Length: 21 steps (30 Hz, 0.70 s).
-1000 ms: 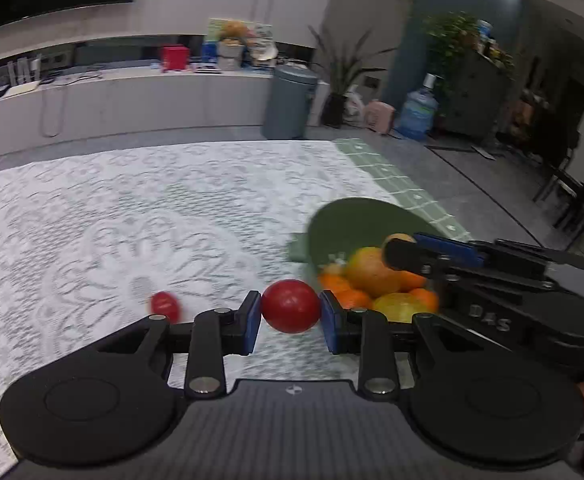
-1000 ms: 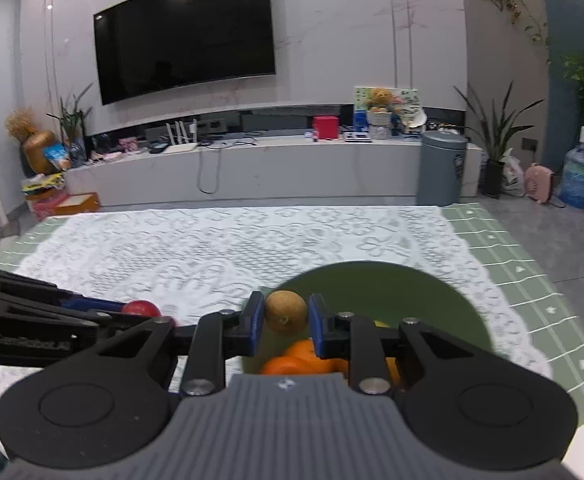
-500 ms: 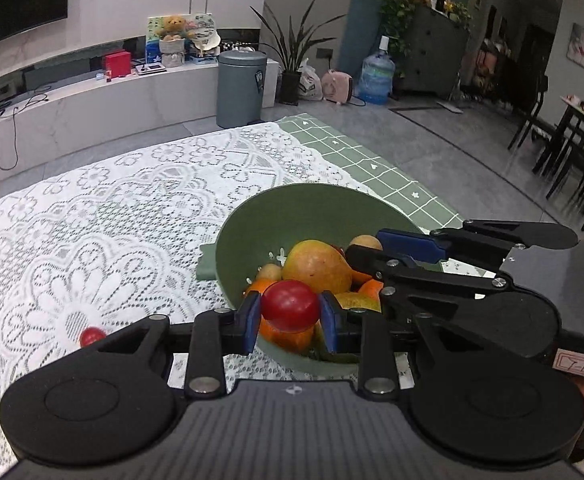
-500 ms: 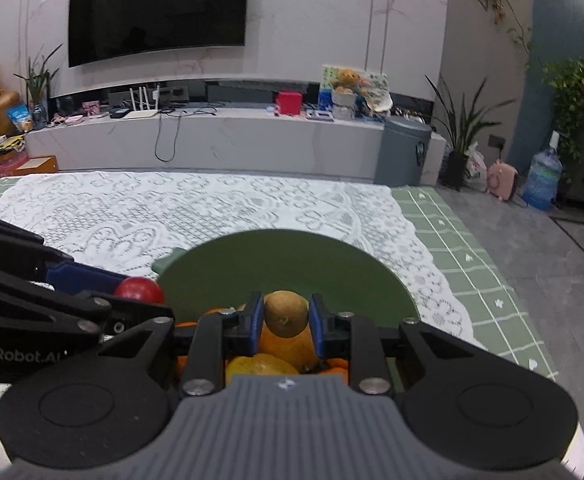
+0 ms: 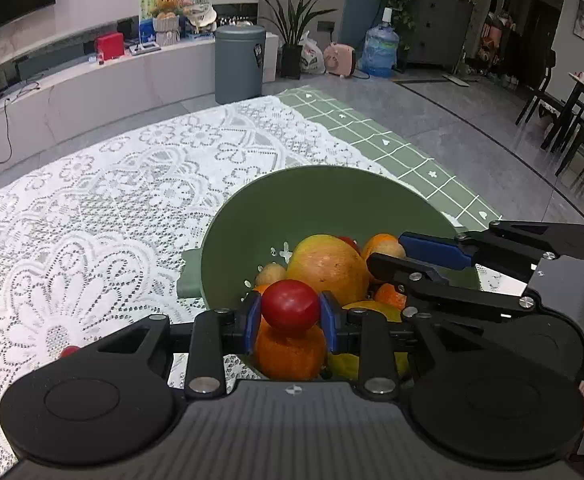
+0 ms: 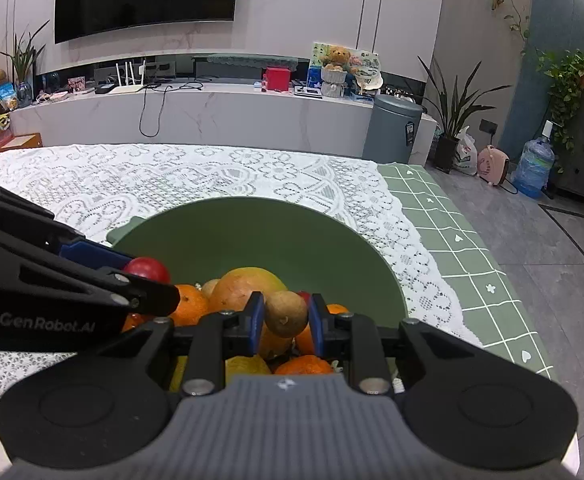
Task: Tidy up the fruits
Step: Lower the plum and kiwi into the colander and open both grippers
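A living room with a wall television and a long white media shelf lies behind the worktop [image 6: 211,176], which is spread with white lace over a green checked cloth. At the lower left of the left wrist view a small red fruit [image 5: 69,350] lies alone on the lace. Right of it, the left tongs [image 5: 289,312] are clamped on a red tomato [image 5: 289,307], held over the near rim of the green bowl [image 5: 316,196], just above an orange [image 5: 289,350]. At centre in the right wrist view, the right tongs [image 6: 285,318] pinch a small brown fruit [image 6: 285,314] over the piled fruit.

Releasing well probably means lowering each piece until it nearly touches the heap, picking a hollow rather than the crest of the large mango [image 5: 326,266], and letting go one at a time so nothing rolls out.

The tomato is near round, with no clear long axis; the brown fruit looks slightly elongated, tilted down-right.
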Available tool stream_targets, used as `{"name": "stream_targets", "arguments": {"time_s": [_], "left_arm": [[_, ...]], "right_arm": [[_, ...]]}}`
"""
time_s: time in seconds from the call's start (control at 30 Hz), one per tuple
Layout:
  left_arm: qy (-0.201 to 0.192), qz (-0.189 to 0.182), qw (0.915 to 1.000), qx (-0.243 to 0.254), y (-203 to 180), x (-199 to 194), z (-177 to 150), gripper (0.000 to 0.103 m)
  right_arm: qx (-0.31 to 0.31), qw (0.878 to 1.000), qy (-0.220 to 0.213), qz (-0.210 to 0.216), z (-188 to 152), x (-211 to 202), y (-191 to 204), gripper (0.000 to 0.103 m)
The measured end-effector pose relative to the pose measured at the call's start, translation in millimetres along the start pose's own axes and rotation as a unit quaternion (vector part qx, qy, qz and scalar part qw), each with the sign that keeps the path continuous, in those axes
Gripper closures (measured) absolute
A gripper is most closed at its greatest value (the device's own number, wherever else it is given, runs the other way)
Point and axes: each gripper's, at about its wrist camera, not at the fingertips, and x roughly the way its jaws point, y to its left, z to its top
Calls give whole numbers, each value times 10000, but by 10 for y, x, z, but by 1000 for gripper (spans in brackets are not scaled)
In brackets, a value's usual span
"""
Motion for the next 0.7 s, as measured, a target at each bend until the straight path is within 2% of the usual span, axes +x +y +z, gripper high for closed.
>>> {"name": "stream_targets", "arguments": {"time_s": [0.4,0.7], "left_arm": [[224,-35,9997,-122,65,190,74,68],[239,-94,9996,-133,55,267,94,68]], "right_arm": [[29,9999,137,-37,14,157,-13,82],[128,9998,163,-75,20,208,-31,82]]}}
